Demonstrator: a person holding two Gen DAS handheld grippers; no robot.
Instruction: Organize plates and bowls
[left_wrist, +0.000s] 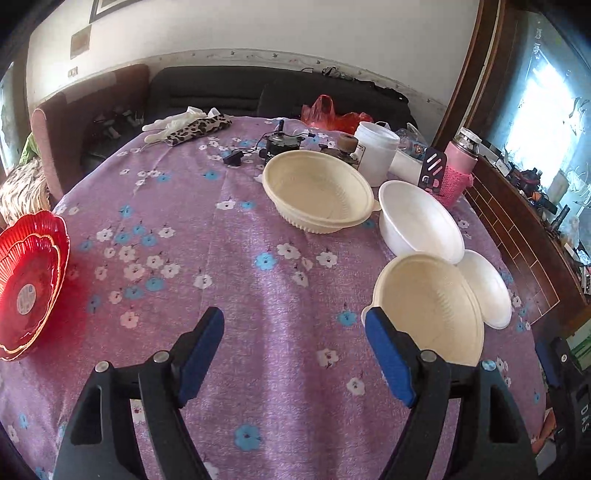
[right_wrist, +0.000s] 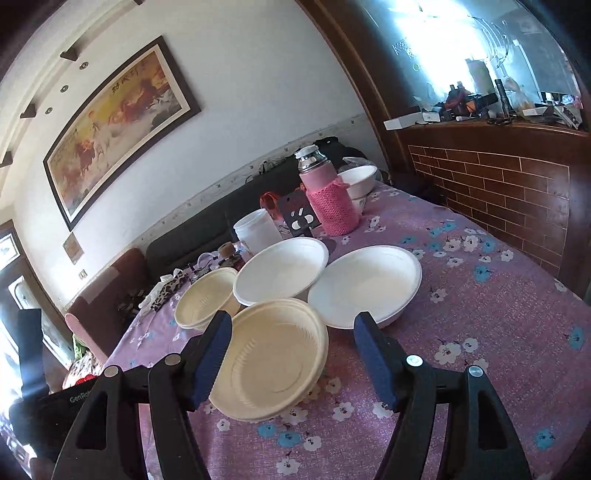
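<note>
Two cream ribbed bowls and two white bowls stand together on the purple flowered tablecloth (left_wrist: 229, 280). In the left wrist view the near cream bowl (left_wrist: 428, 306) sits just right of my left gripper (left_wrist: 295, 321), which is open over bare cloth. The far cream bowl (left_wrist: 317, 192), the deep white bowl (left_wrist: 421, 221) and the shallow white bowl (left_wrist: 487, 291) lie beyond. Stacked red plates (left_wrist: 29, 284) sit at the left edge. My right gripper (right_wrist: 293, 325) is open, and the near cream bowl (right_wrist: 273, 358) rests on the table between its fingers, with neither pad pressing on it.
A pink knitted-sleeve flask (right_wrist: 332, 203), a white tub (right_wrist: 255, 229), a dark phone stand (right_wrist: 299, 218), a white ceramic bowl (right_wrist: 358, 179), small gadgets (left_wrist: 277, 144), a red bag (left_wrist: 328, 114) and a leopard pouch (left_wrist: 199, 129) crowd the far side. A brick-pattern wooden counter (right_wrist: 498, 195) borders the right.
</note>
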